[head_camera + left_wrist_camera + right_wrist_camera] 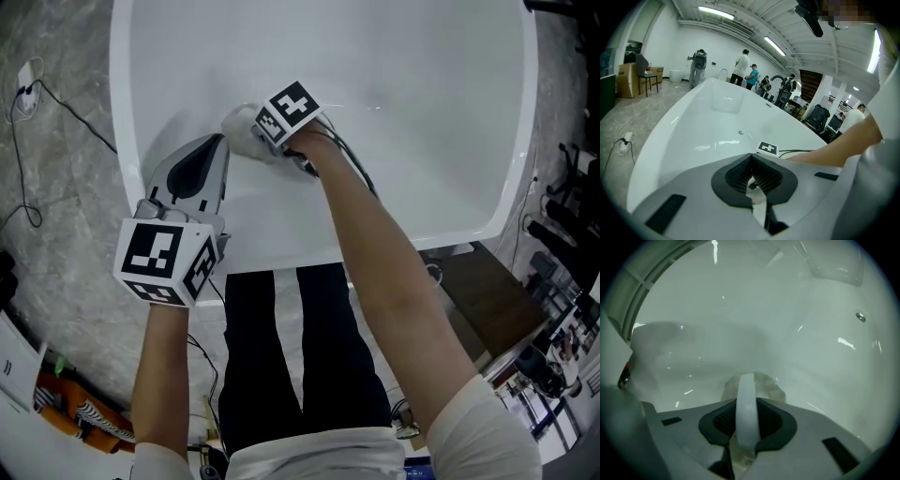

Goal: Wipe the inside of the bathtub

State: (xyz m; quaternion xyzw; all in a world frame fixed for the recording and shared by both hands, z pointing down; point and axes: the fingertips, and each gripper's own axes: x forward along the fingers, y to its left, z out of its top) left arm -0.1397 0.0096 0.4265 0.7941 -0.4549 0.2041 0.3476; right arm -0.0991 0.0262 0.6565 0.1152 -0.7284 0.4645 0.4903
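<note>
**White tub, cloth against its inner wall**

White and glossy, the bathtub (122, 112) fills the space in front of the person, who stands at its near rim. On the far left a dark cable (70, 108) trails over the grey stone floor (56, 206). The left tongs (217, 142) sit over the near left corner of the rim with the pads drawn together and nothing held between them (whether they touch the rim I can't tell). Just to their right, down inside the tub, a pale crumpled cloth (240, 127) is pressed against the near inner wall. The right tongs (270, 141) are clamped on it, a white fold of it pinched between the dark pads. Farther right on the tub wall, a small round metal fitting (860, 316) shows.
</note>
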